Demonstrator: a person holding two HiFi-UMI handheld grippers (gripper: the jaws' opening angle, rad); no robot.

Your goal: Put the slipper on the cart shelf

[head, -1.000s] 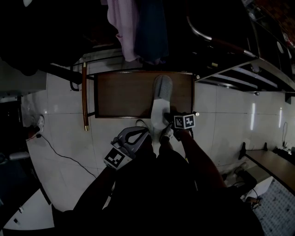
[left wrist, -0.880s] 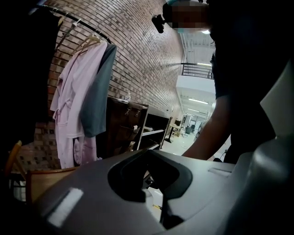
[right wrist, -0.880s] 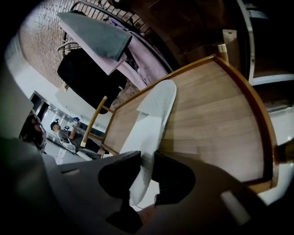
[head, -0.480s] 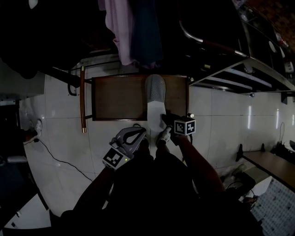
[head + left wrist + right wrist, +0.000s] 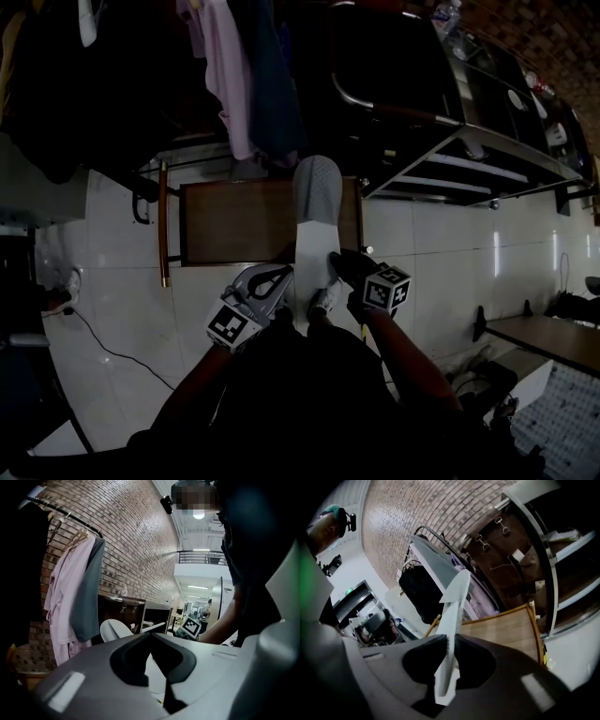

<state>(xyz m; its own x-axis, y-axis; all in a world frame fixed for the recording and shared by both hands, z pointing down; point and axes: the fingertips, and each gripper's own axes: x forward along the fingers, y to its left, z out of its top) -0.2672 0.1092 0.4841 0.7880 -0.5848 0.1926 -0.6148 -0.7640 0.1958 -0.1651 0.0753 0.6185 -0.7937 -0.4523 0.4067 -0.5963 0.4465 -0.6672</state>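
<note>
A pale slipper (image 5: 316, 211) with a grey toe hangs over the brown wooden shelf (image 5: 234, 220), toe pointing away from me. My right gripper (image 5: 336, 265) is shut on its heel end. In the right gripper view the slipper's sole (image 5: 453, 616) stands edge-on between the pads of the right gripper (image 5: 451, 645), with the wooden shelf (image 5: 501, 630) behind it. My left gripper (image 5: 279, 275) stays beside the heel, shut and empty. In the left gripper view the left gripper (image 5: 151, 638) has its tips together, and the slipper (image 5: 114, 630) shows beyond them.
Pink and dark clothes (image 5: 234, 75) hang on a rail behind the shelf. A steel rack with shelves (image 5: 469, 155) stands to the right. A cable (image 5: 112, 352) runs over the white tiled floor at the left. A desk corner (image 5: 534, 328) lies at the far right.
The right gripper has closed on the slipper's heel and raised the slipper off the shelf toward me. The left gripper has barely moved.
</note>
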